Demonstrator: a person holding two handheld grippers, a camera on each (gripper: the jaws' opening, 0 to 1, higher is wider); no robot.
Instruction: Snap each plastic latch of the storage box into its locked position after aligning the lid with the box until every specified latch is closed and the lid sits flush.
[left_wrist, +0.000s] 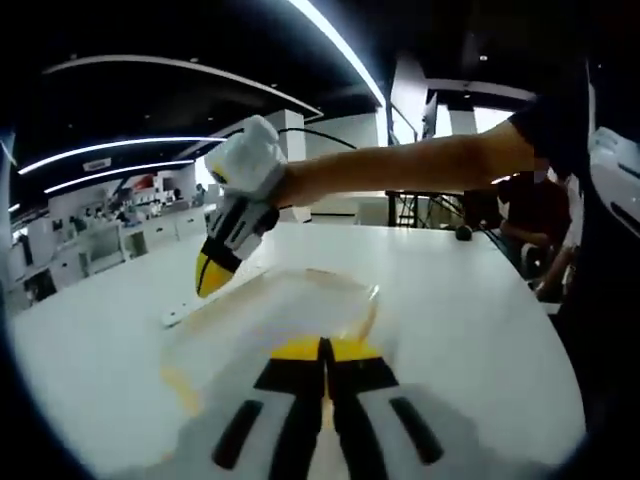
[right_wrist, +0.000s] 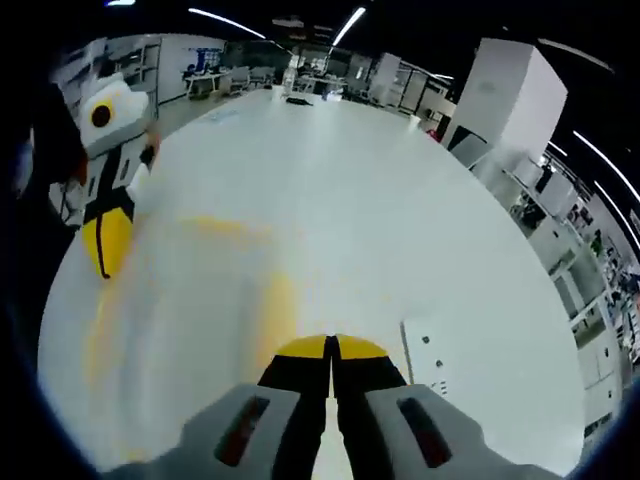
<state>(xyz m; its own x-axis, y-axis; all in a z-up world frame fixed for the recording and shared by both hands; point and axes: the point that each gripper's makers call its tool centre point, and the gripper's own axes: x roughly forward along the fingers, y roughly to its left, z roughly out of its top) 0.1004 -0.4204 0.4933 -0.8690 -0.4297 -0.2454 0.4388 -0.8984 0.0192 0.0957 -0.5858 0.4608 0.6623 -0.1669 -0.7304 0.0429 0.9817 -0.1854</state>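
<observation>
in the left gripper view the left gripper (left_wrist: 324, 350) rises from the bottom centre with its yellow-tipped jaws pressed together, nothing between them, the tips resting at or just over the near rim of the clear storage box (left_wrist: 275, 320), which sits on the white table (left_wrist: 480, 310) in the lower middle of the frame. the box is see-through with yellow latches at its edges; one yellow latch (left_wrist: 180, 385) shows at its lower left. whether the lid is fully seated i cannot tell, as the plastic is transparent and blurred. the right gripper (left_wrist: 215, 272) comes in from the upper left of that frame, held by a person's bare arm (left_wrist: 400, 165), its yellow tip pointing down just above the far left side of the box.

in the right gripper view the right gripper (right_wrist: 330, 348) also has its jaws closed with nothing held, at the bottom centre. the box (right_wrist: 200, 300) is a blurred pale shape with yellow streaks in the left half, and the left gripper (right_wrist: 105, 240) stands at the left edge, beside it.

my judgement: this is the latch-pressing step, both closed tips used as pushers. the next move calls for setting a tip squarely on a yellow latch and pressing it toward the box wall while the other gripper steadies the lid.
</observation>
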